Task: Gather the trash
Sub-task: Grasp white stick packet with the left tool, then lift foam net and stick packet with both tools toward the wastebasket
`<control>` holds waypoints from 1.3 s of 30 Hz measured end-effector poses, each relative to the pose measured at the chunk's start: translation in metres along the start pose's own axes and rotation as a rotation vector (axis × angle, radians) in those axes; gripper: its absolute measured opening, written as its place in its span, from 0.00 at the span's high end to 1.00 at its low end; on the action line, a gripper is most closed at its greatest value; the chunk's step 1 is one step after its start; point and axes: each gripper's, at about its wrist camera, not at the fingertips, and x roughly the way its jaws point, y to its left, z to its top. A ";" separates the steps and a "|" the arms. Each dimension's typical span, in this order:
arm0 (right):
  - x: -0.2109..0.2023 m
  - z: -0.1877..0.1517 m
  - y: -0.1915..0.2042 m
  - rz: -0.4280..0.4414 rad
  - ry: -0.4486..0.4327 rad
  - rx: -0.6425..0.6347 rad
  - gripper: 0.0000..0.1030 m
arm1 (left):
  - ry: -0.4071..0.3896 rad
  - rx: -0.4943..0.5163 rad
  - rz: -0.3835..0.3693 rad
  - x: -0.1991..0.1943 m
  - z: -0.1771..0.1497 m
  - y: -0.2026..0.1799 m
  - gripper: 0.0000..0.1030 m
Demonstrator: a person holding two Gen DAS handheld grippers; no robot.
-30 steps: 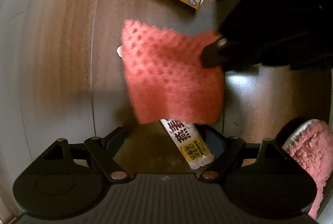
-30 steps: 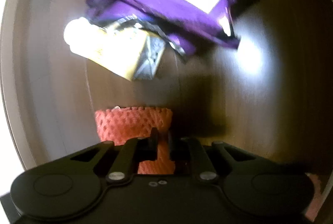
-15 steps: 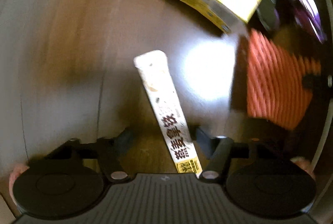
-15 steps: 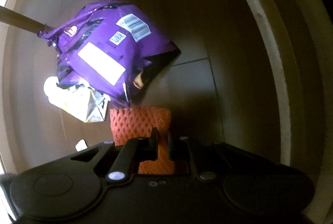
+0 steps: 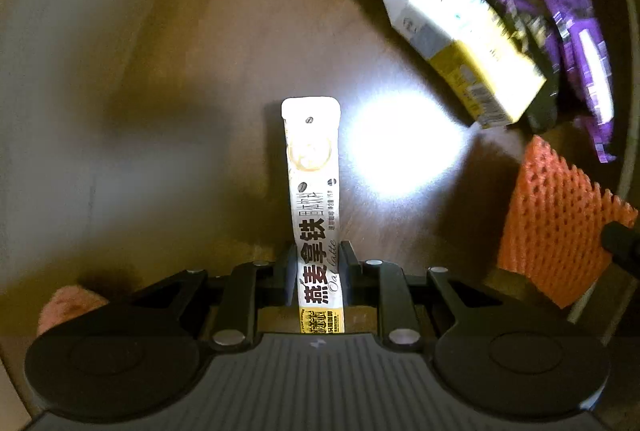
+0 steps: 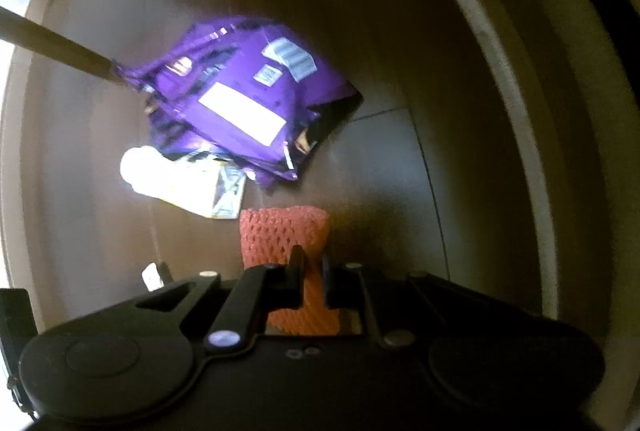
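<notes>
Purple foil snack bag [image 6: 244,103] and yellow-white drink carton [image 5: 460,39] blurred, carton partly under bag; glare washes out the brown wood floor [image 5: 160,71]. Left gripper [image 5: 318,271] fingers closing, long white oat-latte sachet [image 5: 314,183] between them, touching both. Right gripper [image 6: 310,283] fingers pinching orange foam fruit net [image 6: 284,235], lower part hidden.
</notes>
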 end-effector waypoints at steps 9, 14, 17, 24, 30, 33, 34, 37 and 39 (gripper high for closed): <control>-0.127 0.006 0.054 0.033 -0.106 -0.032 0.93 | -0.102 0.047 0.000 -0.151 0.010 0.001 0.80; -0.219 0.025 0.089 0.065 -0.178 -0.083 0.93 | -0.196 0.081 -0.038 -0.256 0.013 -0.009 0.80; -0.280 0.037 0.106 0.078 -0.224 -0.117 0.93 | -0.244 0.108 -0.050 -0.319 0.017 -0.023 0.80; -0.406 0.061 0.130 0.127 -0.324 -0.142 0.93 | -0.350 0.175 -0.074 -0.462 0.018 -0.050 0.80; -0.498 0.092 0.148 0.196 -0.420 -0.197 0.93 | -0.420 0.207 -0.076 -0.564 0.024 -0.075 0.80; -0.540 0.111 0.157 0.239 -0.469 -0.224 0.93 | -0.480 0.208 -0.069 -0.618 0.027 -0.088 0.80; -0.551 0.118 0.159 0.254 -0.483 -0.236 0.93 | -0.501 0.203 -0.073 -0.635 0.028 -0.092 0.80; -0.595 0.133 0.163 0.290 -0.535 -0.294 0.93 | -0.570 0.192 -0.079 -0.687 0.025 -0.110 0.80; -0.619 0.145 0.166 0.308 -0.566 -0.330 0.93 | -0.600 0.188 -0.086 -0.714 0.023 -0.119 0.80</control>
